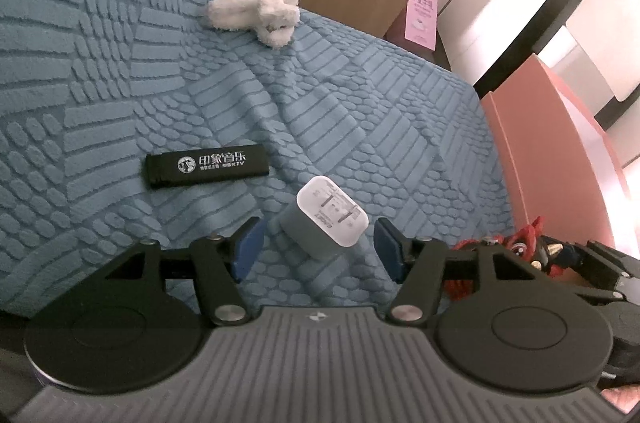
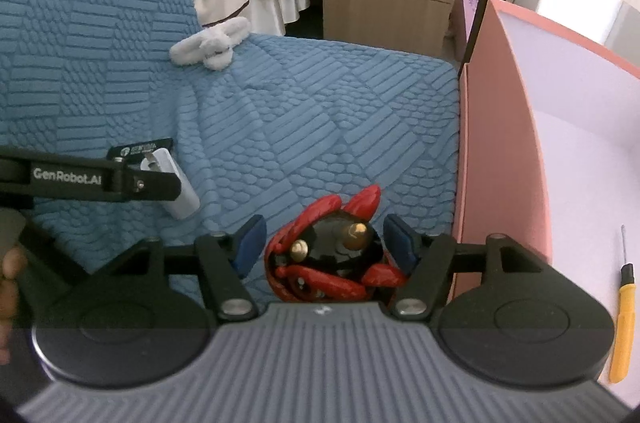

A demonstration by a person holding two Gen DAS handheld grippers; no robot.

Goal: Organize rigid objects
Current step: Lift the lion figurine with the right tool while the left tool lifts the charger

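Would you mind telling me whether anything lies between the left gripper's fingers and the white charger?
Nothing visible does. The white charger lies on the blue cover between the left gripper's open fingers, with bare cover showing either side.

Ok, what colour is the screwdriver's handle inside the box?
Yellow-orange, with a black collar; the screwdriver shows only in the right wrist view.

Left gripper [image 1: 316, 247]: grey ribbed body, two round black discs, black linkage arms with silver screws, blue pads on the fingers [image 1: 249, 241]. Right gripper [image 2: 324, 245]: same build, small white logo on the grey body. Left gripper's black arm reads "GenRobot.AI" in white in the right wrist view. Bare hand [image 2: 9, 283] at that view's left edge, no sleeve visible.
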